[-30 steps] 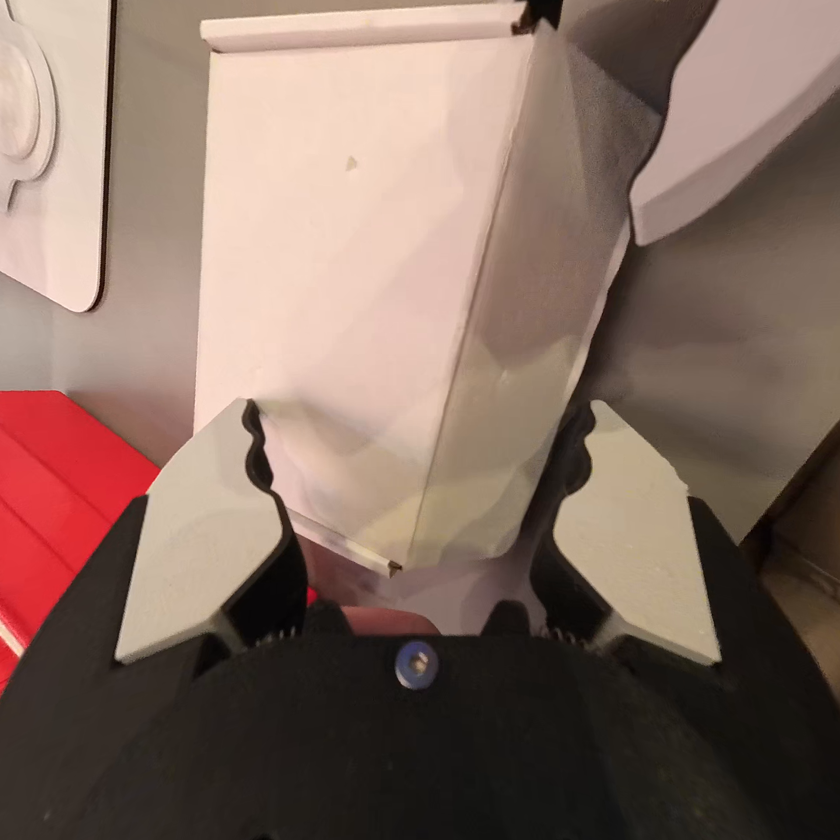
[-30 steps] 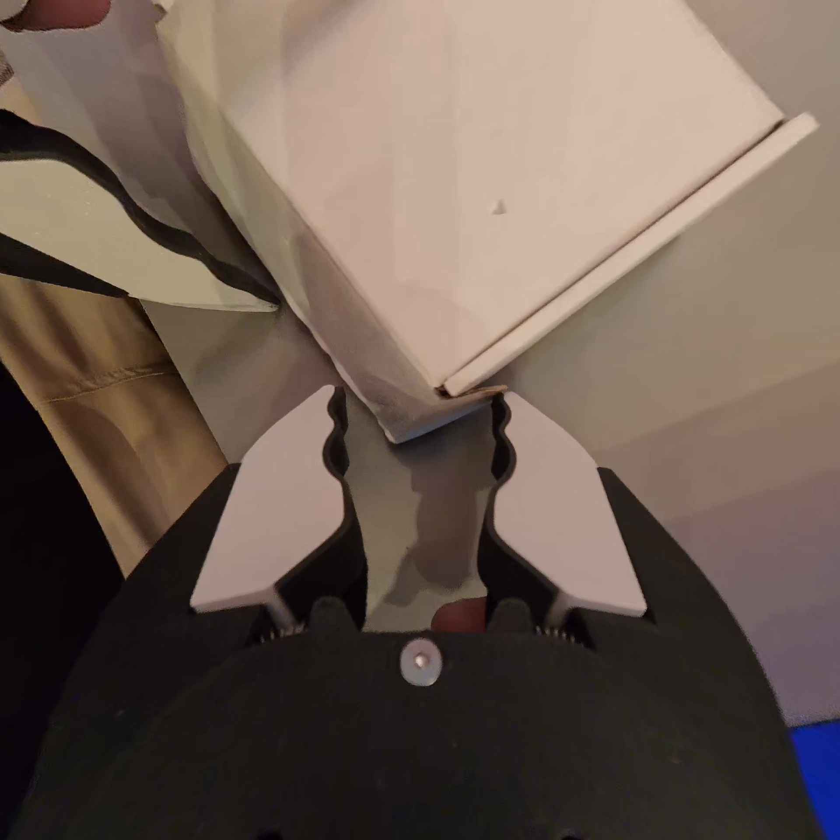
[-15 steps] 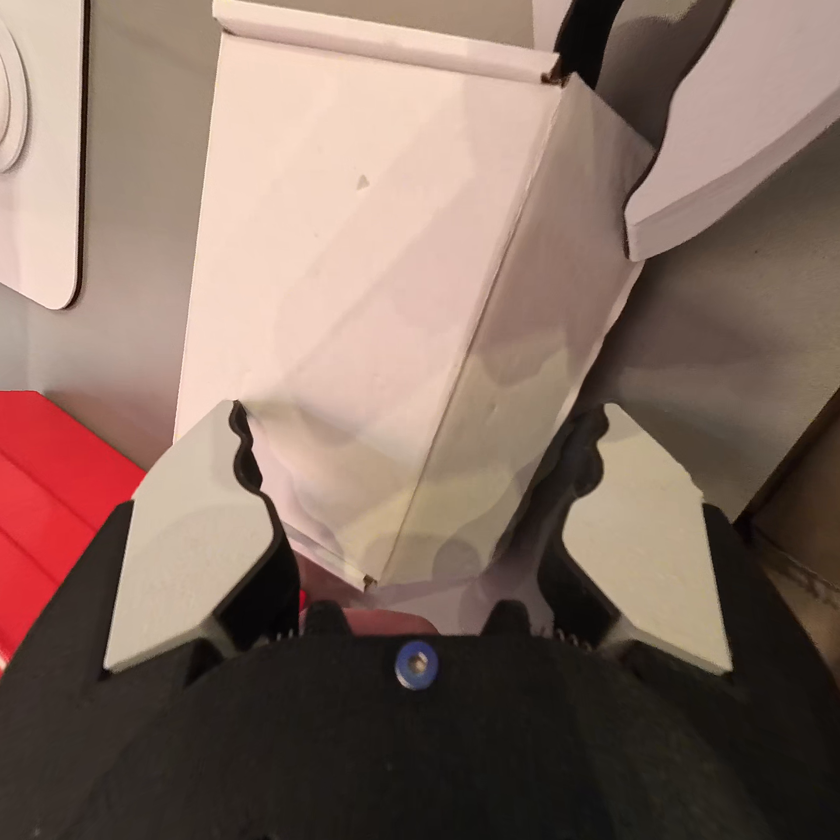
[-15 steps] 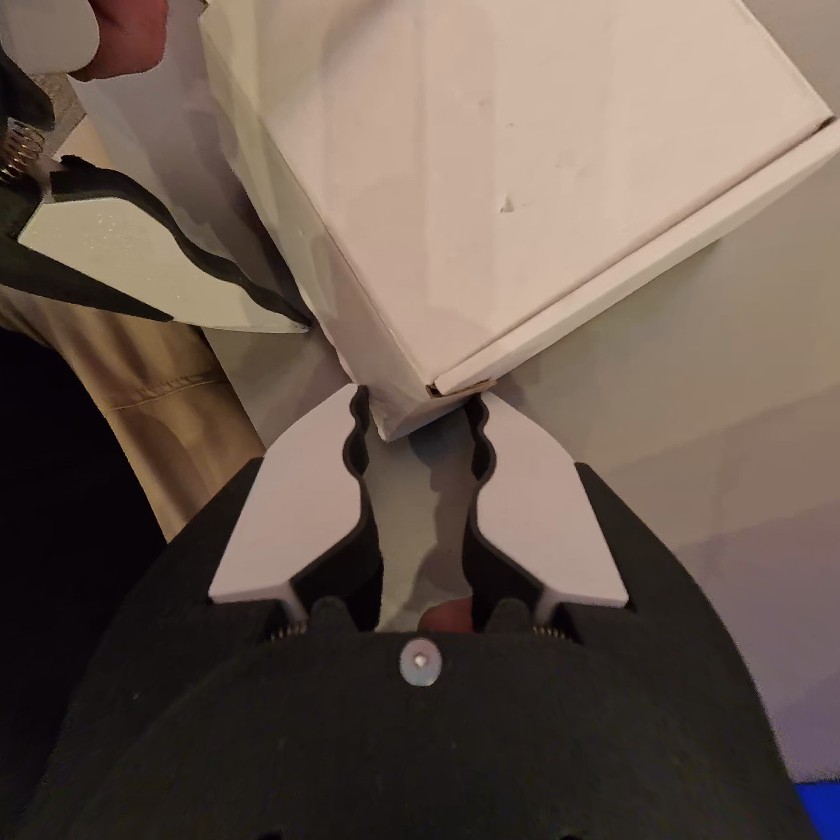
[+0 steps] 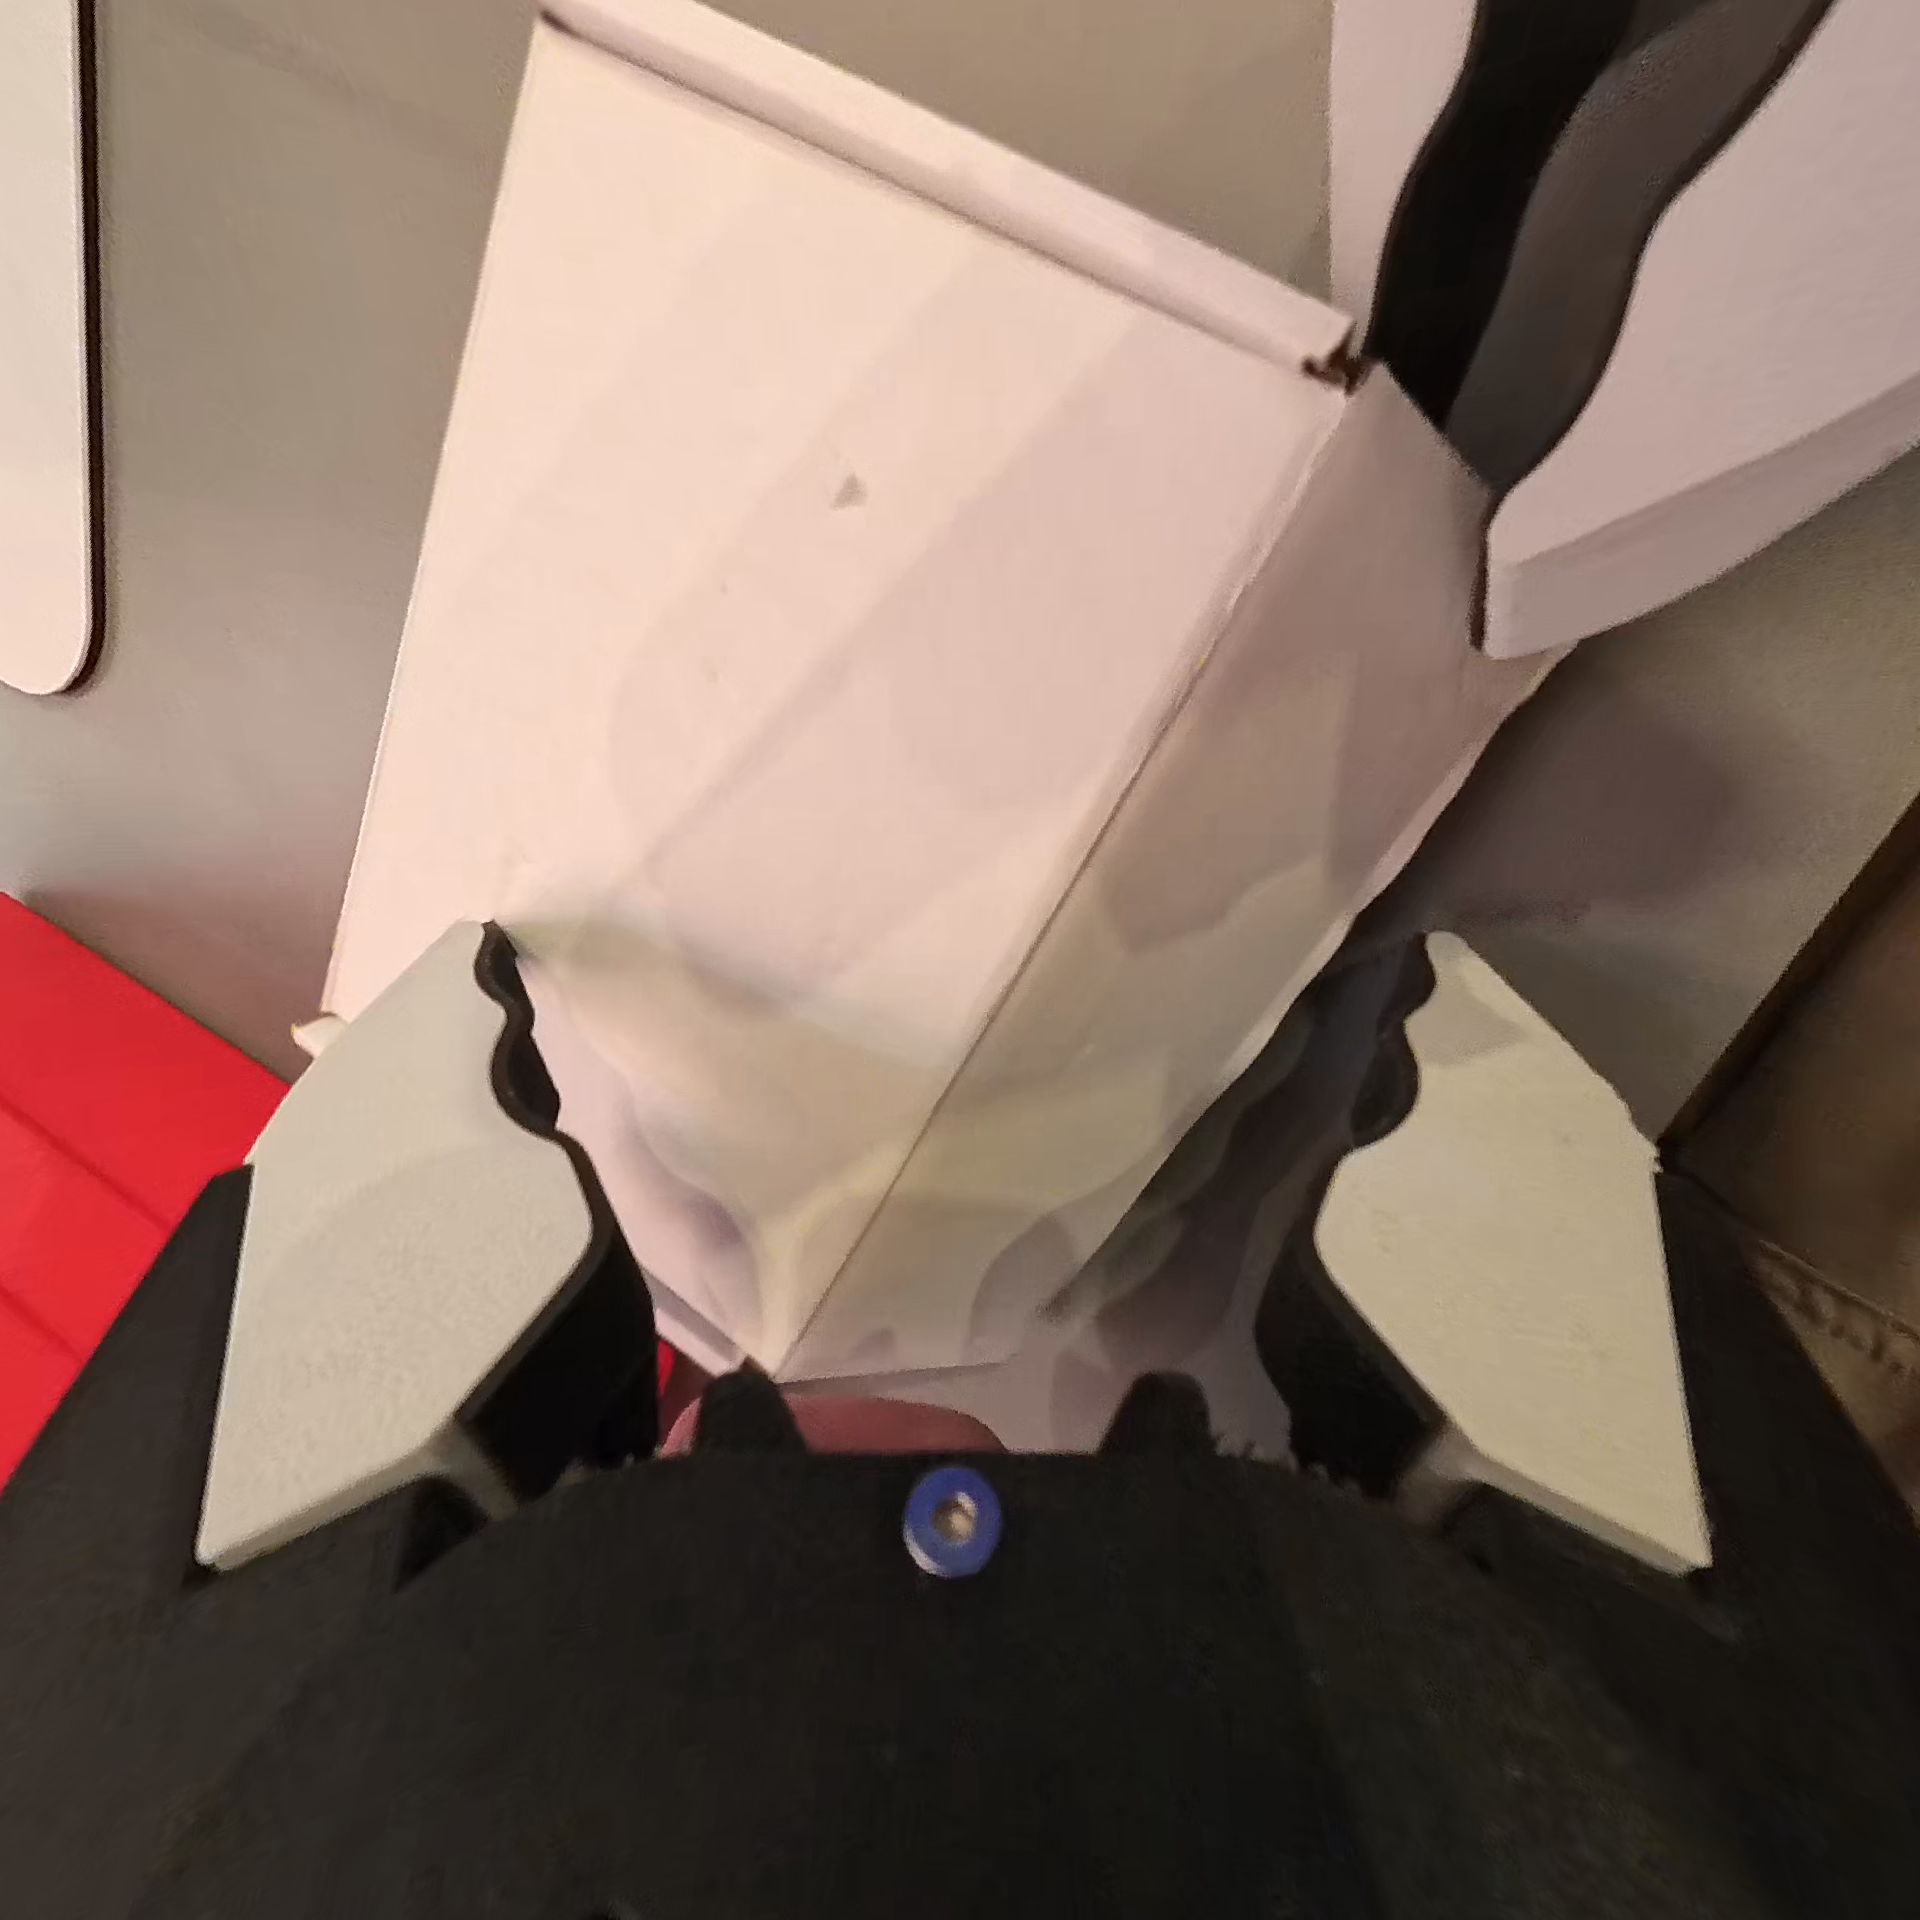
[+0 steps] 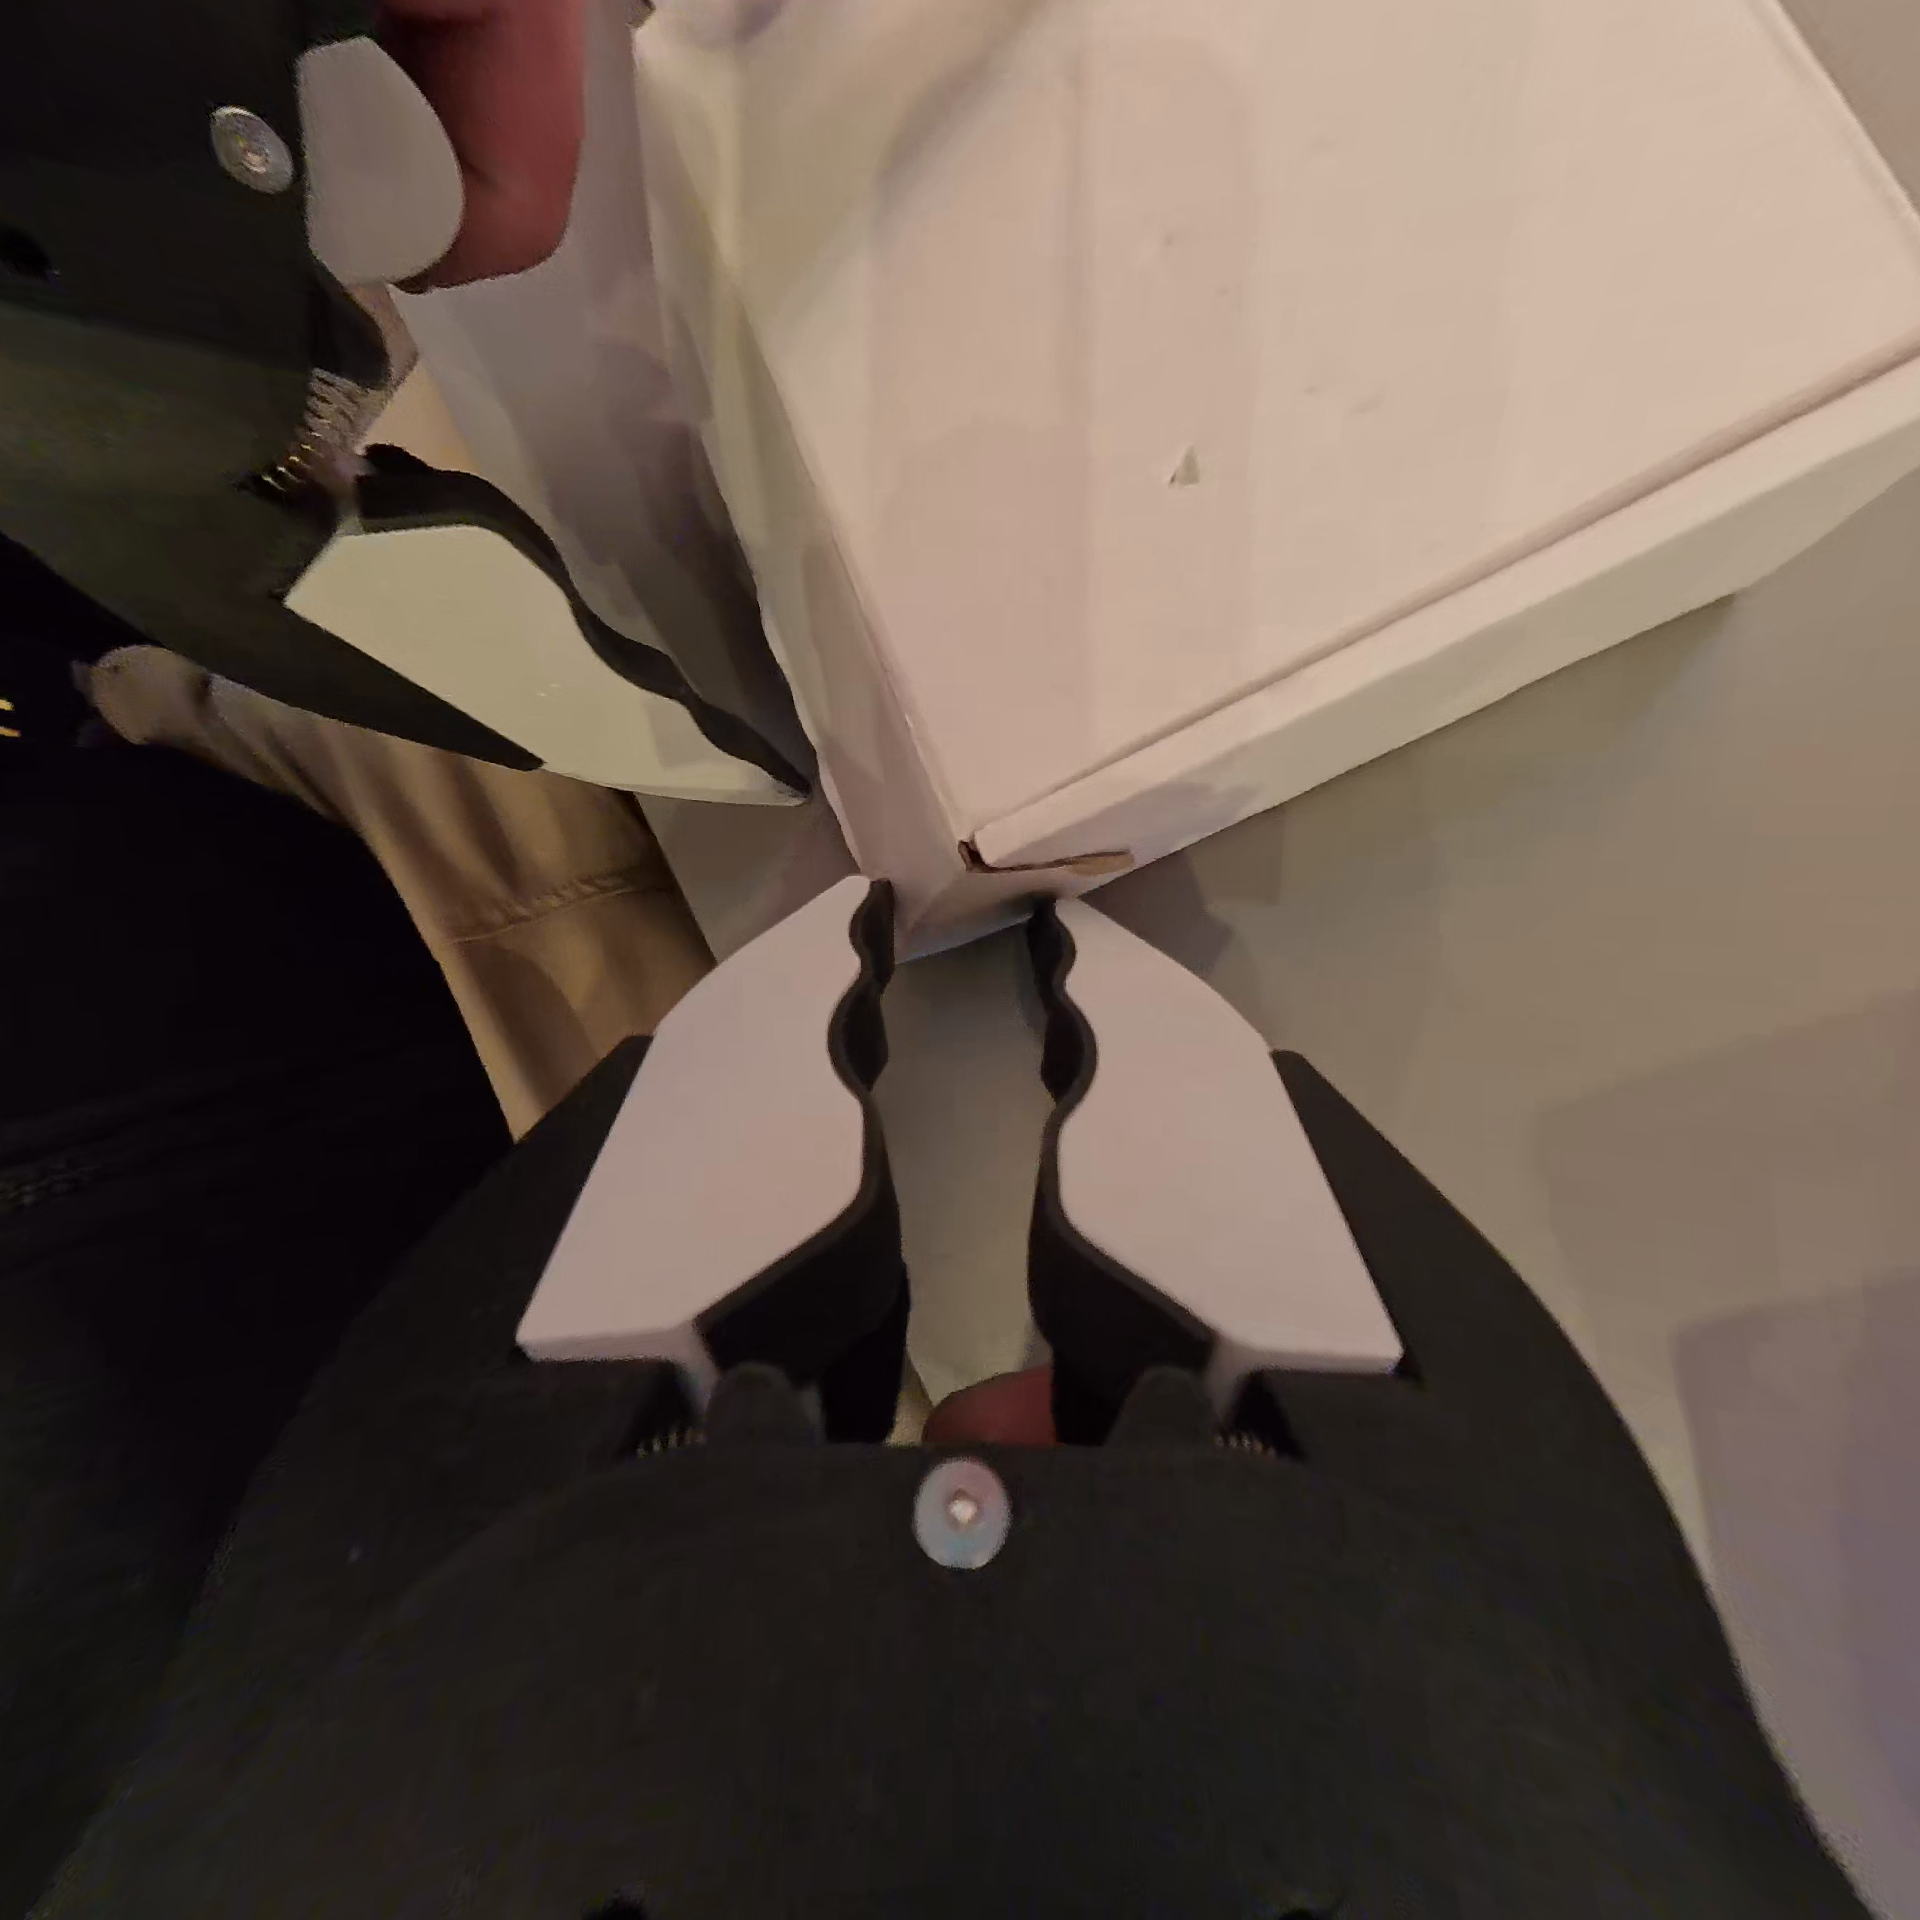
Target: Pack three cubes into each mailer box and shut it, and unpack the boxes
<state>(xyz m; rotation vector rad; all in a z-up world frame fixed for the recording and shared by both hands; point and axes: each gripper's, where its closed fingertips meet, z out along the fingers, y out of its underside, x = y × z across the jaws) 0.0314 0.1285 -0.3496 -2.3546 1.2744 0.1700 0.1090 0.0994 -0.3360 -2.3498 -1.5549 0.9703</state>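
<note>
The white box (image 5: 810,623) sits between the wide-open left tongs (image 5: 956,956); the right tongs (image 6: 956,904) pinch its corner.

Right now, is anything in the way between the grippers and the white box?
No. The mailer box sits between the left gripper fingers, and the right gripper has its corner between its fingertips.

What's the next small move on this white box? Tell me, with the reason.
Probably close the left gripper on the white box to steady it: its jaws stand wide open astride one corner, the lid looks shut, and the right gripper has its tips bracketing another corner.
</note>
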